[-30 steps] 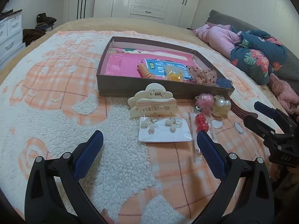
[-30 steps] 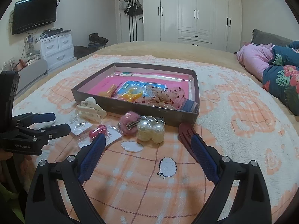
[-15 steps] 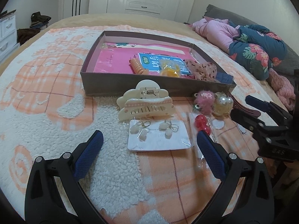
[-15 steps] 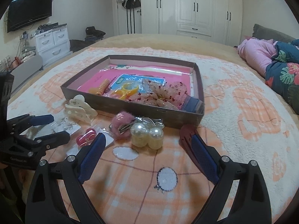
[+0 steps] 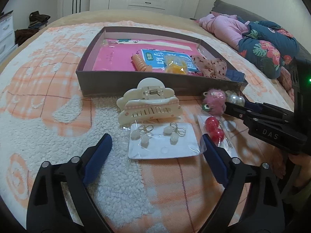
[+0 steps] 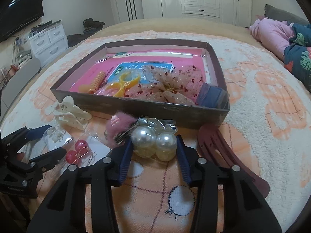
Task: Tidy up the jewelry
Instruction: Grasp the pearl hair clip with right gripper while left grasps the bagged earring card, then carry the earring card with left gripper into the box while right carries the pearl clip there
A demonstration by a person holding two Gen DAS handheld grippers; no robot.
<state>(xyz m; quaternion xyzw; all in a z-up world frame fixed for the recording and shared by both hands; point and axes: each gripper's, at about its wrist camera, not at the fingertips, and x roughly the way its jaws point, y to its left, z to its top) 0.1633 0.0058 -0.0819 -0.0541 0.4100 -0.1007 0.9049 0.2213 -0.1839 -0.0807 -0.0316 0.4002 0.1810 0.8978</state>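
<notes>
Right tongs [image 6: 153, 153] narrowed around pearl ornament packet [image 6: 154, 145], contact uncertain; packet on bed, box [image 6: 136, 106] at 12 o'clock. Left tongs [image 5: 155, 145] wide open, earring card [image 5: 163, 143] between.

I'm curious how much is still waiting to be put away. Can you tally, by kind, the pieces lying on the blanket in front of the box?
Hair claw clip: 1
Earring card: 1
Red bead earrings: 1 bag
Pink pompom: 1
Pearl bag: 1, between the right claw's fingers
Dark pink headband: 1
Total: 6
</notes>
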